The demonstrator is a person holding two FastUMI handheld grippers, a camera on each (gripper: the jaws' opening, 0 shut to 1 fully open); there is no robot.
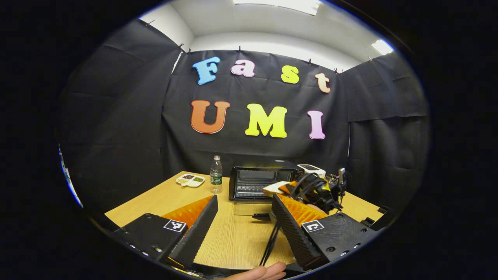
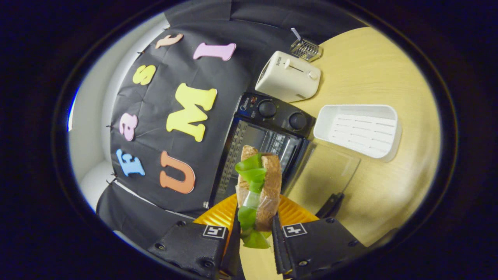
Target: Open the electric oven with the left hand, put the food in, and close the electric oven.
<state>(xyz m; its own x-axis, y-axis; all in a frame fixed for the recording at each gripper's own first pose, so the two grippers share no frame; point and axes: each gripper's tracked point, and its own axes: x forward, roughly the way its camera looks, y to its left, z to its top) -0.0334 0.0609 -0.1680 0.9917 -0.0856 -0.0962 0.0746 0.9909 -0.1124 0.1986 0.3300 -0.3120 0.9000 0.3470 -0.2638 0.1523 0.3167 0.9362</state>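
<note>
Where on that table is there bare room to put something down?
Bare wood lies in front of the oven, toward the left gripper, and left of the bottle and snack dish. It is crowded at the back right: toaster, white tray, open oven door.

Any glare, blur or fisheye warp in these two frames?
Left gripper view: ceiling lights blown out, table evenly lit, booth walls bow outward, oven sharp. Right gripper view: scene rolled sideways; sandwich held close yet sharp; open glass oven door carries a soft sheen, no hard glare.
</note>
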